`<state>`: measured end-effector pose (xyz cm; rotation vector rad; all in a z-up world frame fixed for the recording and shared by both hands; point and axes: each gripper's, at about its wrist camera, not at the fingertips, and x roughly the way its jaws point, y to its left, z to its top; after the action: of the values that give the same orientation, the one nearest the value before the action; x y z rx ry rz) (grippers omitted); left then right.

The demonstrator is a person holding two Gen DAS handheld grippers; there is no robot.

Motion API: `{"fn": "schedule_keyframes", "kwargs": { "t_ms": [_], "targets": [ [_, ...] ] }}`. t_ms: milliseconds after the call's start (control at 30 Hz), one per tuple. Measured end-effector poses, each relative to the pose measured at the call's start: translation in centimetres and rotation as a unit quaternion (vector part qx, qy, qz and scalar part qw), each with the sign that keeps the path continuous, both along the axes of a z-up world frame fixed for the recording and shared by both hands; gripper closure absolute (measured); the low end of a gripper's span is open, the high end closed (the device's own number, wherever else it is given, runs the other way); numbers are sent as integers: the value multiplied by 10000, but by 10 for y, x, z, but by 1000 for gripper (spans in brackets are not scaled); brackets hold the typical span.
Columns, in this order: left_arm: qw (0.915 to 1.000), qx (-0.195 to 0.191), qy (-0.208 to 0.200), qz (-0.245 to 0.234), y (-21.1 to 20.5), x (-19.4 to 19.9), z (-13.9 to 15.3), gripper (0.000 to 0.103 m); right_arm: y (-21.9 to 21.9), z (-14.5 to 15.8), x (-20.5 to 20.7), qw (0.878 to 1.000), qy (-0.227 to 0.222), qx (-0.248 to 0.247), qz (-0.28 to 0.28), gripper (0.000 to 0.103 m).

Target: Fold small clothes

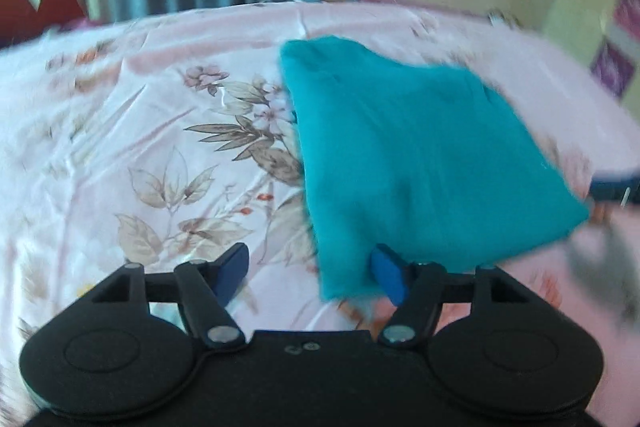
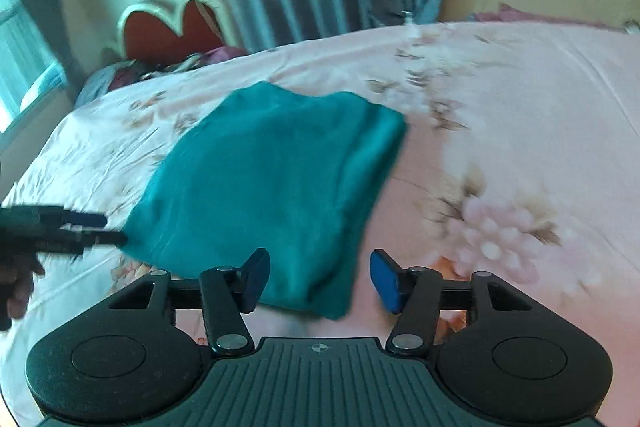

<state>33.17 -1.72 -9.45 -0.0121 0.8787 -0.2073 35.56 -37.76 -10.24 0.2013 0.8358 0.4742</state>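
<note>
Cloth (image 1: 420, 155): teal, folded, flat on floral sheet (image 1: 140, 147).
Left gripper (image 1: 310, 277): jaws apart, empty; cloth at 1 o'clock.
Right gripper (image 2: 320, 281): jaws apart, empty; cloth at 11 o'clock.

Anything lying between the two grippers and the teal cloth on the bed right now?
Nothing visible. The teal cloth lies folded on the flowered bedsheet with its near edge right at the open left gripper and the open right gripper; only bare sheet surrounds it.
</note>
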Motion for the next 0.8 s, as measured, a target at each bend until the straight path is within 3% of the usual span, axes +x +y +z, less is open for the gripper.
{"fn": "schedule_keyframes", "kwargs": {
  "t_ms": [67, 100, 133, 200, 267, 300, 333, 367, 433, 500, 567, 700, 767, 800],
  "targets": [
    [9988, -436, 186, 128, 2, 11, -6, 36, 6, -16, 8, 9994, 228, -139, 213, 61],
    [9972, -483, 562, 72, 0, 19, -17, 34, 11, -30, 13, 9962, 350, -775, 210, 68],
    [9980, -266, 580, -33, -7, 18, -19, 33, 7, -35, 13, 9954, 208, -887, 285, 62],
    [9976, 83, 628, -263, -19, 14, -10, 38, -5, -28, 19, 9973, 486, -546, 77, 62],
    [9986, -164, 285, -412, -18, 7, 5, 29, -17, -16, 22, 9988, 482, -45, 86, 62],
    [9988, -310, 146, -343, -15, 8, 9, 23, -23, -13, 28, 9981, 534, 309, 40, 52],
    [9986, -476, 21, -209, -11, 15, 13, 17, -29, -12, 35, 9965, 591, 592, -64, 29],
    [9980, -629, -62, -41, -7, 25, 14, 16, -34, -13, 43, 9940, 630, 877, -166, 26],
    [9950, -990, 11, 128, 1, 49, 11, 15, -47, -20, 68, 9817, 1013, 1591, -257, 26],
    [9890, -1432, 347, 160, 10, 76, 1, 21, -58, -30, 89, 9698, 1286, 2051, -305, 27],
    [9798, -1851, 729, 188, 20, 97, -14, 28, -64, -40, 108, 9661, 1469, 2078, -438, 27],
    [9702, -2191, 1015, 219, 29, 114, -31, 32, -73, -58, 126, 9548, 1862, 2289, -359, 28],
    [9694, -2196, 1093, 134, 26, 119, -31, 34, -70, -61, 132, 9538, 1891, 2321, -251, 32],
    [9684, -2221, 1131, 76, 25, 123, -31, 34, -65, -61, 136, 9543, 1919, 2284, -184, 41]
  ]
}}
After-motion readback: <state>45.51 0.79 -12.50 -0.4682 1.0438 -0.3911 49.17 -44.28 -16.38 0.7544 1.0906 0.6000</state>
